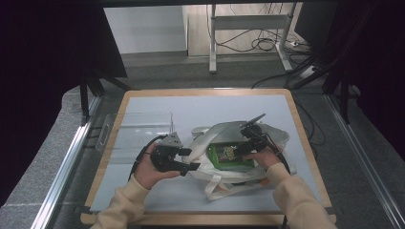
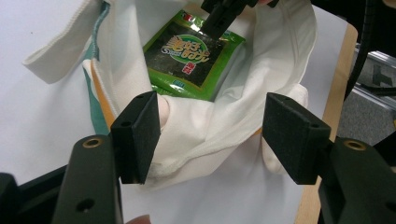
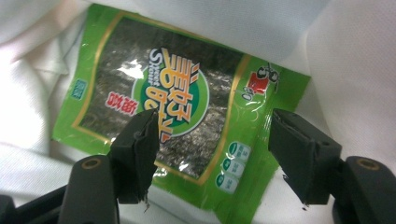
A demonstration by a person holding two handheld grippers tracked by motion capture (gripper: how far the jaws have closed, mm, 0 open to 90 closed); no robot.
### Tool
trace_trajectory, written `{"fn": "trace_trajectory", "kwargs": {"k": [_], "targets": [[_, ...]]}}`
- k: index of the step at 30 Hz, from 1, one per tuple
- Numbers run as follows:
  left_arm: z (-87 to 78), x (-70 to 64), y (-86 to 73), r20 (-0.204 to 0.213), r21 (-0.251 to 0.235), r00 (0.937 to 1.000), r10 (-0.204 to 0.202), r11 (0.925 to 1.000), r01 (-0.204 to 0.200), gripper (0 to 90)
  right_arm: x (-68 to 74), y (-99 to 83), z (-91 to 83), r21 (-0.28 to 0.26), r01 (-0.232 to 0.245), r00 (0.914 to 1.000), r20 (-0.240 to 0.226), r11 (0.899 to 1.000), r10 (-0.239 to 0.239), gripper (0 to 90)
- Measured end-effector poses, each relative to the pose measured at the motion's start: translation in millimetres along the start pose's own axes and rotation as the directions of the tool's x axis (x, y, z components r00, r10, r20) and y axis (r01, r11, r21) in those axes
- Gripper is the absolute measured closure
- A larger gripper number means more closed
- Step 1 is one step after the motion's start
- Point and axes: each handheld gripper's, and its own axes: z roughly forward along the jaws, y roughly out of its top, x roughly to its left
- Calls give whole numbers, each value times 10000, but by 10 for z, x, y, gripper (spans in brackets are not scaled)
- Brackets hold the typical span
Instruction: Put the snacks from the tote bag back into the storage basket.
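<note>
Hovering right gripper [image 1: 247, 141] over seaweed packet [image 3: 173, 121], left gripper [image 1: 186, 160] beside bag [image 1: 217, 179], both fingers apart, empty.

The packet [image 3: 173, 116] is showing bright green with a gold-lined dark speckled panel (red and white lettering). The bag [image 2: 224, 126] is showing cream-white.

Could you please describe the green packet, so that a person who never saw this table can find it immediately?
On the white table lies a cream cloth bag with its mouth open. The green packet lies flat inside that mouth, below the open right claw. It is the only bright green thing there, with a dark middle and a round logo.
</note>
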Motion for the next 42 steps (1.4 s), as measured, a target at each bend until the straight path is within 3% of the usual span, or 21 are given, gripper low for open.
{"fn": "trace_trajectory", "kwargs": {"k": [7,21,22,25,31,36,42], "targets": [[-15,-2,-3,74,-75,10000,45,10000,-44,366,-54,52,96,333,-472,9986,265,9983,463,294],[18,-1,0,54,48,10000,76,10000,-76,365,-140,37,259,907,-992,9951,103,9909,987,238],[19,1,0,53,46,10000,70,10000,-70,365,-161,33,264,909,-1100,9938,-78,9898,1112,255],[20,2,0,42,34,10000,66,10000,-66,365,-152,35,252,852,-1094,9939,-34,9903,1101,337],[19,0,1,32,44,10000,87,10000,-87,365,-164,32,234,776,-1094,9912,-659,9910,1146,576],[28,-1,1,27,-5,10000,17,10000,-17,366,-173,41,233,765,-1135,9885,-914,9906,1203,705],[31,-2,1,32,-2,10000,32,10000,-32,366,-179,40,208,714,-1376,9859,-860,9879,1435,794]]}}
